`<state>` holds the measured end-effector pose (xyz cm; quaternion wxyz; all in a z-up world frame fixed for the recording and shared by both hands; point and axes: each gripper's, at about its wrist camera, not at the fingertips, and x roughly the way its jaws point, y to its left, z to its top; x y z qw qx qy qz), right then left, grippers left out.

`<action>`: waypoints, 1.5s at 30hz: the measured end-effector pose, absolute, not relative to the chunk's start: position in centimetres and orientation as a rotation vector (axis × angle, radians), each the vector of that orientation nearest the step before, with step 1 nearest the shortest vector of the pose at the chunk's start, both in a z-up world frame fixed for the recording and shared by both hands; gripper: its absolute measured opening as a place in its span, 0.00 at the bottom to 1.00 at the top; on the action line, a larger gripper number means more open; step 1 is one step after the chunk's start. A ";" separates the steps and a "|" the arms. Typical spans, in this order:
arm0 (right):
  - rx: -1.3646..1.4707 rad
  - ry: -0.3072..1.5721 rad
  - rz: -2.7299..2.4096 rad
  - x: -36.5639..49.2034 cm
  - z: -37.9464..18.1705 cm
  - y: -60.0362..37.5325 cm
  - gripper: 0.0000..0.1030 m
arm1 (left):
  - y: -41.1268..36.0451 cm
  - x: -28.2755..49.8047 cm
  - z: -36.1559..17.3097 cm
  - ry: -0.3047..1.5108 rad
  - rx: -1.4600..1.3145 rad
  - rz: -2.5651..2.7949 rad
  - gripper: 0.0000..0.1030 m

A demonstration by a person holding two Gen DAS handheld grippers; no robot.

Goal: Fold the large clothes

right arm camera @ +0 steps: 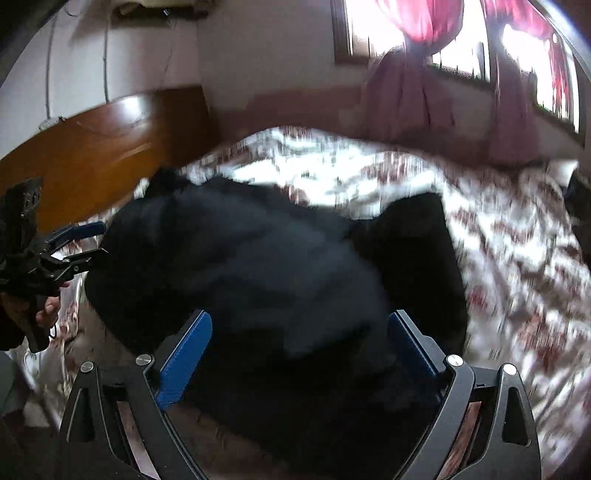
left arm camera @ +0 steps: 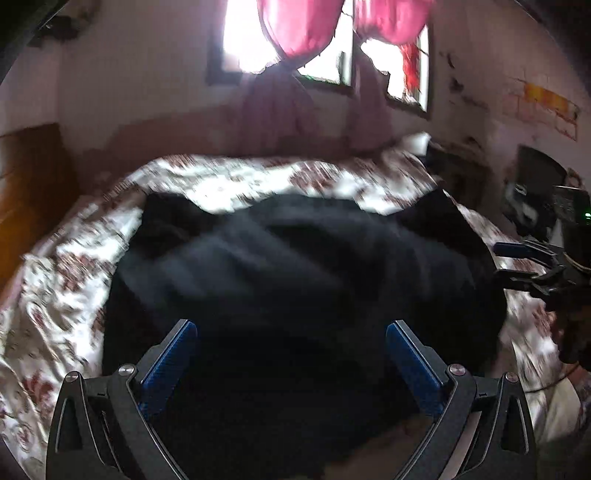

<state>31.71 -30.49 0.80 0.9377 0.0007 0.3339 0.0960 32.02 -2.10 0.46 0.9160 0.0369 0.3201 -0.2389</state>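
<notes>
A large black garment (left arm camera: 295, 266) lies spread on the bed; it also shows in the right wrist view (right arm camera: 258, 266). My left gripper (left arm camera: 291, 328) is open, its blue pads apart above the garment's near edge, holding nothing. My right gripper (right arm camera: 301, 321) is open too, above the garment's near part, empty. The right gripper also shows at the right edge of the left wrist view (left arm camera: 498, 262). The left gripper shows at the left edge of the right wrist view (right arm camera: 99, 240). Both views are blurred.
The bed has a white sheet with red flowers (left arm camera: 66, 295). A wooden headboard (right arm camera: 92, 158) stands at the left. Pink curtains (left arm camera: 295, 29) hang at bright windows behind the bed. Dark clutter (left arm camera: 535, 192) stands at the right wall.
</notes>
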 end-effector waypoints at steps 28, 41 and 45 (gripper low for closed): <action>-0.004 0.751 0.209 45.7 -5.5 -32.6 0.99 | -4.9 41.6 -2.5 0.809 0.120 -0.296 1.00; 0.041 0.832 0.211 52.3 -4.5 -32.9 0.99 | -4.0 49.4 -1.8 0.877 0.092 -0.243 1.00; 0.075 0.947 0.271 54.8 -5.3 -33.1 0.99 | -3.9 51.9 -2.8 0.972 0.068 -0.317 1.00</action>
